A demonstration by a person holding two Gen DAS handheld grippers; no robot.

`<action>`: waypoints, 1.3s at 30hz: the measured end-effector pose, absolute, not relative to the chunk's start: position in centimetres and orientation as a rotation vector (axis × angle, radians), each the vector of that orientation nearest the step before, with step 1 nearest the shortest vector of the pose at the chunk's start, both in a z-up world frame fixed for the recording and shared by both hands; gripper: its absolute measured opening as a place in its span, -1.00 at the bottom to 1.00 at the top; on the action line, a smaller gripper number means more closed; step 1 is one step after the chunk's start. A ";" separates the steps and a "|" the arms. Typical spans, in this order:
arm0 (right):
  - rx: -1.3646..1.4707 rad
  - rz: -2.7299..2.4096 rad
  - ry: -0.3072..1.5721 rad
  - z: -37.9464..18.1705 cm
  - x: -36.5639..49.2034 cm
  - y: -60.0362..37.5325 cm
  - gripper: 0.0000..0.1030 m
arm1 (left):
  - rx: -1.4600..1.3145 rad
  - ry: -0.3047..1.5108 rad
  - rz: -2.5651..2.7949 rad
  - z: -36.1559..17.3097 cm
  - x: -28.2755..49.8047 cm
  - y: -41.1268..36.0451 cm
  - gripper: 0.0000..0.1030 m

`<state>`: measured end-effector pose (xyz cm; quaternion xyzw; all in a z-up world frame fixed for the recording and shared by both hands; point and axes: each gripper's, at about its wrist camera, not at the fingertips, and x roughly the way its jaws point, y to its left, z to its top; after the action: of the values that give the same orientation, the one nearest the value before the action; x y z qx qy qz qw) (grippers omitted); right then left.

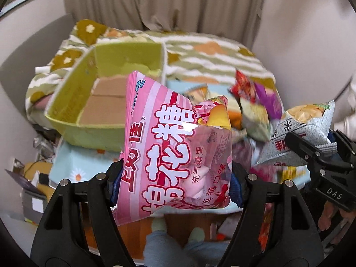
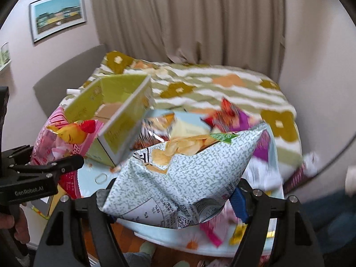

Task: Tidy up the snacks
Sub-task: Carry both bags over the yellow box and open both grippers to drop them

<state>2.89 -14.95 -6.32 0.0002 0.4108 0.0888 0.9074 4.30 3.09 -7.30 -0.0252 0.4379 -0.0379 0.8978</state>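
Observation:
My left gripper (image 1: 175,184) is shut on a pink marshmallow bag (image 1: 169,146) and holds it up in front of a green cardboard box (image 1: 89,93) with brown dividers. My right gripper (image 2: 173,198) is shut on a silver-grey potato chip bag (image 2: 189,171), lifted above the table. That chip bag also shows at the right of the left wrist view (image 1: 300,131), and the pink bag at the left of the right wrist view (image 2: 60,142). The green box (image 2: 120,115) stands behind and left of the chip bag.
Several more snack packets (image 1: 255,102) lie on a light blue daisy-print table (image 1: 73,169), also seen in the right wrist view (image 2: 222,115). Behind is a bed with a green and white flower blanket (image 2: 222,89), curtains and a wall.

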 end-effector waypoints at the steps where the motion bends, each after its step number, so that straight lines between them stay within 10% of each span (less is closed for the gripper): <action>1: -0.006 0.200 0.842 -5.8 3.6 -14.6 0.40 | -0.060 0.895 -0.065 -6.8 4.7 3.5 0.40; 26: -0.032 0.185 0.909 -7.3 27.2 2.7 0.40 | 0.014 1.027 -0.053 -11.8 30.8 18.7 0.44; 33: -0.005 0.165 0.963 -9.3 29.8 3.6 0.40 | 0.011 1.091 -0.093 -15.0 34.0 20.3 1.00; 39: 0.003 0.161 0.967 -9.5 30.9 4.1 0.43 | 0.003 1.061 -0.114 -14.0 33.6 21.5 1.00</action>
<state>30.86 4.05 -9.48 0.0016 0.4643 0.0773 0.8823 33.60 21.46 -13.96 0.0017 0.5055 -0.0541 0.8611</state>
